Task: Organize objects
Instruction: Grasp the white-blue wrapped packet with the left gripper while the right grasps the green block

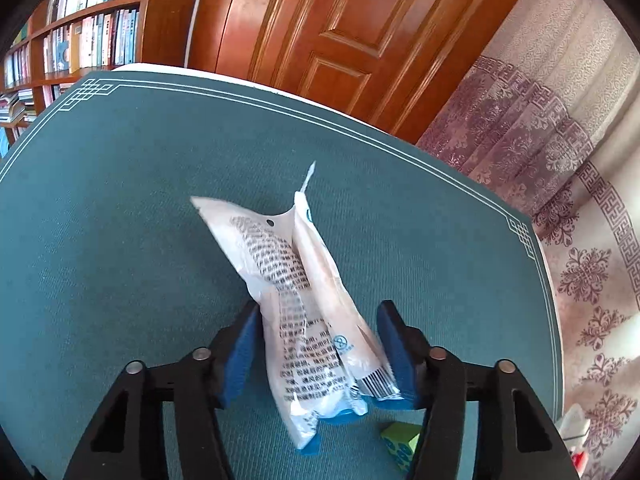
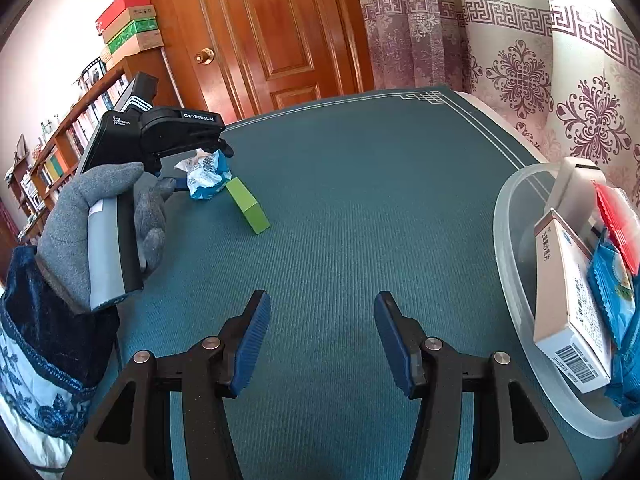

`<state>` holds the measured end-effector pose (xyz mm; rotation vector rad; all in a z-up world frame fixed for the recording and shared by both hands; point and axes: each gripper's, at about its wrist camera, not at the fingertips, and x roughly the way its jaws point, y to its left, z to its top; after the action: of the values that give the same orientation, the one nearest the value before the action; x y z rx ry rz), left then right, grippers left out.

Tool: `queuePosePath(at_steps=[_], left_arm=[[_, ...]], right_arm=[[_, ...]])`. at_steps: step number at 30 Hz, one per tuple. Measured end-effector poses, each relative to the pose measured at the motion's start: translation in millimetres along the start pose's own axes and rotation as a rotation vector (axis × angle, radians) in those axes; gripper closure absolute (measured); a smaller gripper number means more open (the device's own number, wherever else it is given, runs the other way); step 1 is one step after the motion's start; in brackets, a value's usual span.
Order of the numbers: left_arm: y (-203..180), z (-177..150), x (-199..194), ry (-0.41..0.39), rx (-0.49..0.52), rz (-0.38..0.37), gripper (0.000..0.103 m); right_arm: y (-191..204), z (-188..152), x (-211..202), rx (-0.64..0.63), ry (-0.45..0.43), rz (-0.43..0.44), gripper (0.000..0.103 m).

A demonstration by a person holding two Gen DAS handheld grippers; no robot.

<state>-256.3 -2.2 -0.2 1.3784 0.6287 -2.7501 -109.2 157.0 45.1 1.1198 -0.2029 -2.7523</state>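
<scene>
Packet [image 1: 304, 312]: crumpled white plastic, black print, barcode.

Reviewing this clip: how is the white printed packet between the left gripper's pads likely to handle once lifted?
The white printed packet is probably floppy: its film is creased and its top tapers unsupported. It likely weighs little, looking thin and nearly flat. The glossy film might slip between the left hand-held gripper pads, which flank it without clearly pinching.

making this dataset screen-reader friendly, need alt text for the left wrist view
A crinkled white plastic packet with black print and blue ends sits between the blue-padded fingers of the left hand-held gripper, above a teal table mat with a white line border. A small green box lies below it; a wooden door and bookshelf stand behind.
</scene>
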Motion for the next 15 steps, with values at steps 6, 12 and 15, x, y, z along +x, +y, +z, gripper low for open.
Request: queuePosePath(at_steps=[6, 12, 15], left_arm=[[2, -16, -15, -0.07, 0.075, 0.059, 0.052], [10, -17, -26, -0.122, 0.084, 0.103, 0.052], [16, -15, -31, -0.147, 0.077, 0.133, 0.052]], right_arm=[[9, 14, 15, -0.014, 0.004, 0.016, 0.047], [21, 37, 37, -0.025, 0.0, 0.059, 0.047], [29, 48, 52, -0.04, 0.009, 0.071, 0.047]])
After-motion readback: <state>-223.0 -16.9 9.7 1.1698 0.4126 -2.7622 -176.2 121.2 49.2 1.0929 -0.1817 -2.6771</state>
